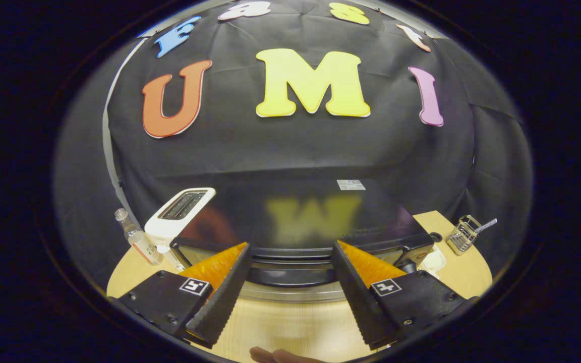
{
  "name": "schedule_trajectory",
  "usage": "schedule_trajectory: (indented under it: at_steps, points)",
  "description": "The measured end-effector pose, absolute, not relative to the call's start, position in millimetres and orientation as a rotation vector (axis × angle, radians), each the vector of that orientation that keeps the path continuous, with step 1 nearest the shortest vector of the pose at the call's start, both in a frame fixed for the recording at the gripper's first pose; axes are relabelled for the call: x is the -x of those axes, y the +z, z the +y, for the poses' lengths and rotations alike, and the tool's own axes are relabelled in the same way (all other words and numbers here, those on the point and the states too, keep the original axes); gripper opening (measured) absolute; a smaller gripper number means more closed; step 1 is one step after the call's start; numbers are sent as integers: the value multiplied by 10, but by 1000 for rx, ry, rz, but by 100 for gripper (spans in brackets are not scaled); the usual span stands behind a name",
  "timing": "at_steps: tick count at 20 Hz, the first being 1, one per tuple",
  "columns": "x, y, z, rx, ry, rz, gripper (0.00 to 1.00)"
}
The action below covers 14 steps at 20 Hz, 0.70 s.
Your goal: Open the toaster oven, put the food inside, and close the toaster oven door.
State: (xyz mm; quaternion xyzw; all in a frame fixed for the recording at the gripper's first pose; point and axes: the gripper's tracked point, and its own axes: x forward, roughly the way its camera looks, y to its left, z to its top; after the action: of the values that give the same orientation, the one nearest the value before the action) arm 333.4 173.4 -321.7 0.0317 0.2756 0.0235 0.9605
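I look down on a black toaster oven (pixel 315 212) with a glossy top, standing on a wooden table (pixel 290 327). Its dark handle bar (pixel 290 276) runs along the upper front edge, above a silver strip. My gripper (pixel 290 247) is open, its orange-and-black fingers (pixel 220 287) spread wide either side of the handle's middle, above the oven's front, touching nothing. The door looks closed from this angle. A brownish rounded thing (pixel 275 356) peeks in close below the fingers; I cannot tell what it is.
A white slot toaster (pixel 179 214) stands at the oven's left rear corner, with a small clear bottle (pixel 136 244) beside it. To the oven's right lie a white dish (pixel 434 262), partly hidden, and a small wire rack (pixel 464 234).
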Motion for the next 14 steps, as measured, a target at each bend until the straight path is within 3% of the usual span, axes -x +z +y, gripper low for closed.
schedule_trajectory:
  at_steps: [14]
  points:
    - [-3282, -3194, 1699, 5, 39, 459, 100]
